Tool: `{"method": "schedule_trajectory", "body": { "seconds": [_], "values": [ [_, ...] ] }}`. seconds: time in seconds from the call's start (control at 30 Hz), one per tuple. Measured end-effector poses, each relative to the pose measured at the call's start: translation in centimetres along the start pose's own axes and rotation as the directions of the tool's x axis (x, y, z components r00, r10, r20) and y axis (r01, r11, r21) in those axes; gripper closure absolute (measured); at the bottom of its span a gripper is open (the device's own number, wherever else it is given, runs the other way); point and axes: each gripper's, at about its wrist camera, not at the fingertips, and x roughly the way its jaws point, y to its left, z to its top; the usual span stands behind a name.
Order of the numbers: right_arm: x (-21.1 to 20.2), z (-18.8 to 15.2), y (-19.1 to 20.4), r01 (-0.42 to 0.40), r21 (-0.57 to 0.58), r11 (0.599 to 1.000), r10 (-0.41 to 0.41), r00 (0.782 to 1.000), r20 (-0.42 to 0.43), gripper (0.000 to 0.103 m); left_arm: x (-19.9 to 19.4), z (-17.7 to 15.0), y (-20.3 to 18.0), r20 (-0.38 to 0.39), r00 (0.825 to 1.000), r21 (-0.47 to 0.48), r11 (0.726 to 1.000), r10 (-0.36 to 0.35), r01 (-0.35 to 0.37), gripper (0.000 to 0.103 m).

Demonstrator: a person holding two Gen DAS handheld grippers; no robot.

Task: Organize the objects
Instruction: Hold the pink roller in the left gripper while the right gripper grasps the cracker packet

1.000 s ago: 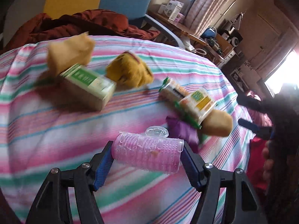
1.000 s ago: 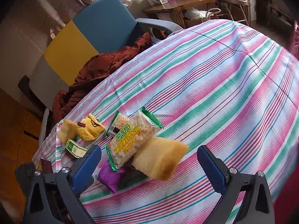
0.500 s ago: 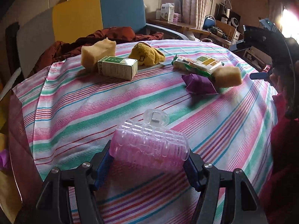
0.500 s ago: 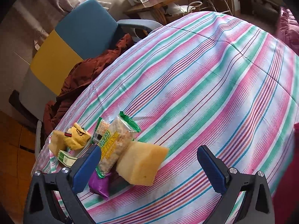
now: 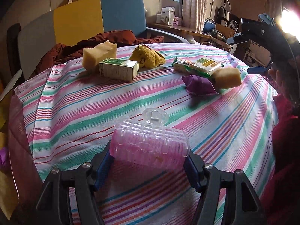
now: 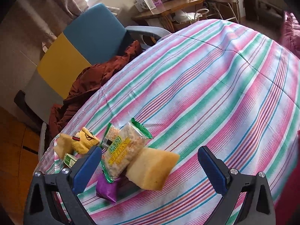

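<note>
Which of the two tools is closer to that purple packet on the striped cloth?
Right. The right tool hangs open just above the purple packet. The left tool, clamped on a pink hair roller, sits well back from it.

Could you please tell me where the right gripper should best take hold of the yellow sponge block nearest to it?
Probably across the sponge block's free right-hand end, coming from above: its left end is tucked under the snack packet, and the open right gripper looks wide enough.

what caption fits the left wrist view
Left tongs grip a pink hair roller above the striped tablecloth, snacks and sponges beyond.
</note>
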Motion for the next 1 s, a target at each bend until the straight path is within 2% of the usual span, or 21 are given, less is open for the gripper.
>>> {"method": "schedule_trajectory", "body": {
  "seconds": [0.2, 0.33, 0.47, 0.63, 0.7, 0.73, 0.77, 0.87, 1.0],
  "values": [
    [0.0, 0.2, 2.2, -0.022, -0.04, 0.999, 0.021, 0.999, -0.026, 0.0, 0.0, 0.0, 0.0, 0.004, 1.0, -0.002, 1.0, -0.002, 0.002, 0.034],
    [2.6, 1.1, 3.7, -0.008, -0.018, 1.0, 0.005, 0.992, -0.124, 0.0, -0.1, 0.0, 0.1, 0.008, 1.0, -0.008, 1.0, -0.01, 0.01, 0.034],
    [6.6, 1.3, 4.8, 0.038, -0.023, 0.999, -0.042, 0.974, -0.222, 0.0, -0.1, 0.0, 0.3, 0.012, 1.0, -0.018, 1.0, -0.022, 0.023, 0.035],
    [9.7, 1.8, 5.2, 0.131, -0.038, 0.991, -0.136, 0.967, -0.217, 0.002, -0.1, 0.0, 0.5, 0.017, 0.999, -0.029, 0.999, -0.037, 0.038, 0.035],
    [11.0, 1.4, 4.9, 0.135, -0.035, 0.99, -0.139, 0.954, -0.267, 0.02, -0.1, 0.0, 0.6, 0.019, 0.999, -0.036, 0.998, -0.045, 0.045, 0.035],
    [11.0, 1.2, 4.9, 0.154, -0.06, 0.986, -0.165, 0.951, -0.261, 0.031, -0.1, 0.0, 0.7, 0.02, 0.999, -0.038, 0.998, -0.048, 0.049, 0.035],
    [10.8, 0.9, 5.2, 0.16, -0.09, 0.983, -0.178, 0.954, -0.24, 0.037, -0.1, 0.0, 0.7, 0.021, 0.999, -0.04, 0.998, -0.051, 0.051, 0.035],
    [9.5, 0.1, 5.4, 0.157, -0.152, 0.976, -0.188, 0.958, -0.215, 0.045, -0.1, 0.0, 0.7, 0.022, 0.999, -0.039, 0.998, -0.049, 0.05, 0.035],
    [6.9, -0.4, 5.7, 0.114, -0.208, 0.972, -0.151, 0.973, -0.175, 0.049, -0.1, 0.0, 0.6, 0.022, 0.999, -0.039, 0.998, -0.048, 0.049, 0.035]
  ]
}}
